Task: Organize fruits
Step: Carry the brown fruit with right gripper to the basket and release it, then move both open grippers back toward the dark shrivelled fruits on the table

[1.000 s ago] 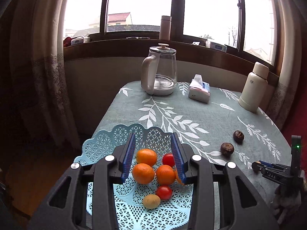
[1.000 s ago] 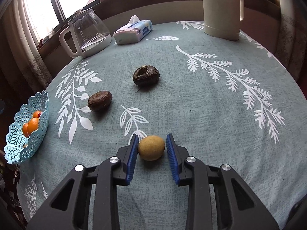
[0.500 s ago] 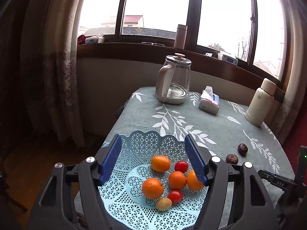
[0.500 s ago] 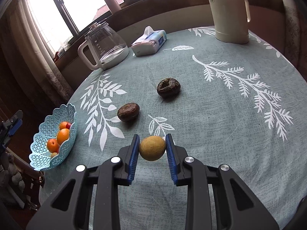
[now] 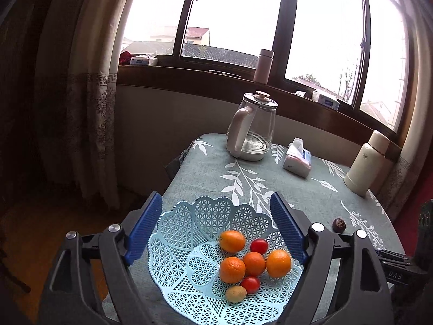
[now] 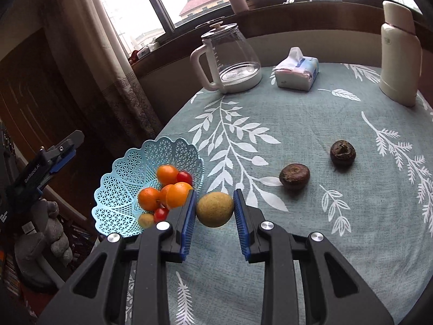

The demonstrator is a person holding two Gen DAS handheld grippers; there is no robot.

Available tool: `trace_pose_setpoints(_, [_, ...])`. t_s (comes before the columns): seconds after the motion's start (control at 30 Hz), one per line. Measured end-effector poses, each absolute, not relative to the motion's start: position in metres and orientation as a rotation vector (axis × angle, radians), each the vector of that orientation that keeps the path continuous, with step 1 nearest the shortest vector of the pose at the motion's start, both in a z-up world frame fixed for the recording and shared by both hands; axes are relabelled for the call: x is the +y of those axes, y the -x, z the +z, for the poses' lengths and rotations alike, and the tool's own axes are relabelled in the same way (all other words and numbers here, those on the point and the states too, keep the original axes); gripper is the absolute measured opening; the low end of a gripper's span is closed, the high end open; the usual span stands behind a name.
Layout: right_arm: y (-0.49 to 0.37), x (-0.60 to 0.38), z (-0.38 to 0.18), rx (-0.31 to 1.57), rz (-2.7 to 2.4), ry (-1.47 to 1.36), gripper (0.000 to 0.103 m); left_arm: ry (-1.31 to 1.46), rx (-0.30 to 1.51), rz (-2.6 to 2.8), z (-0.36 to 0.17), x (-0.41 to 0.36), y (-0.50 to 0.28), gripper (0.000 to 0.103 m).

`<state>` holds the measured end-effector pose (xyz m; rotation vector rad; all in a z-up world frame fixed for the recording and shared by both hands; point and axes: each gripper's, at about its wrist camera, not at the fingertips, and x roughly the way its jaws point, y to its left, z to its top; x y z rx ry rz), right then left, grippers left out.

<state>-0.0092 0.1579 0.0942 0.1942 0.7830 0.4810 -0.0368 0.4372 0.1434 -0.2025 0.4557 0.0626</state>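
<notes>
My right gripper is shut on a round yellow-brown fruit, held above the tablecloth just right of the light-blue lattice basket. The basket holds several oranges, small red fruits and a small yellow one. Two dark brown fruits lie on the cloth farther right. My left gripper stands wide open above and behind the same basket, with nothing between its fingers; the oranges lie below it. One dark fruit shows at the right.
A glass kettle, a tissue pack and a cream flask stand at the table's far side. The basket sits near the table's left edge. The left gripper appears beyond that edge in the right wrist view.
My right gripper closed on the yellow-brown fruit, lifted it and carried it left to the basket. My left gripper opened wide and drew back and up from the basket.
</notes>
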Motion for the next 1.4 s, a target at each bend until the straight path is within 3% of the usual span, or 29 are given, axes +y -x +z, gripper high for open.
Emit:
trace_pose_setpoints(0.33, [0.005, 0.238, 0.085, 0.857, 0.597, -0.104, 0.028, 0.235, 0.445, 0.069, 0.146, 0.448, 0.040, 0.085])
trace_pose_setpoints(0.43, [0.001, 0.251, 0.080, 0.878, 0.604, -0.094, 0.028, 0.241, 0.440, 0.072, 0.147, 0.452, 0.041, 0.092])
trace_pose_setpoints(0.6, [-0.002, 0.253, 0.077, 0.888, 0.607, -0.111, 0.030, 0.254, 0.435, 0.072, 0.149, 0.454, 0.043, 0.094])
trace_pose_setpoints(0.93, [0.004, 0.216, 0.090, 0.786, 0.496, -0.176, 0.055, 0.258, 0.430, 0.054, 0.152, 0.450, 0.045, 0.099])
trace_pose_setpoints(1.07, [0.004, 0.200, 0.094, 0.755, 0.457, -0.205, 0.060, 0.278, 0.434, 0.052, 0.152, 0.450, 0.044, 0.100])
trace_pose_setpoints(1.33, [0.006, 0.172, 0.101, 0.698, 0.385, -0.231, 0.061, 0.290, 0.428, 0.044, 0.154, 0.449, 0.047, 0.100])
trace_pose_setpoints(1.4, [0.007, 0.163, 0.104, 0.678, 0.363, -0.248, 0.070, 0.290, 0.429, 0.042, 0.154, 0.448, 0.047, 0.100])
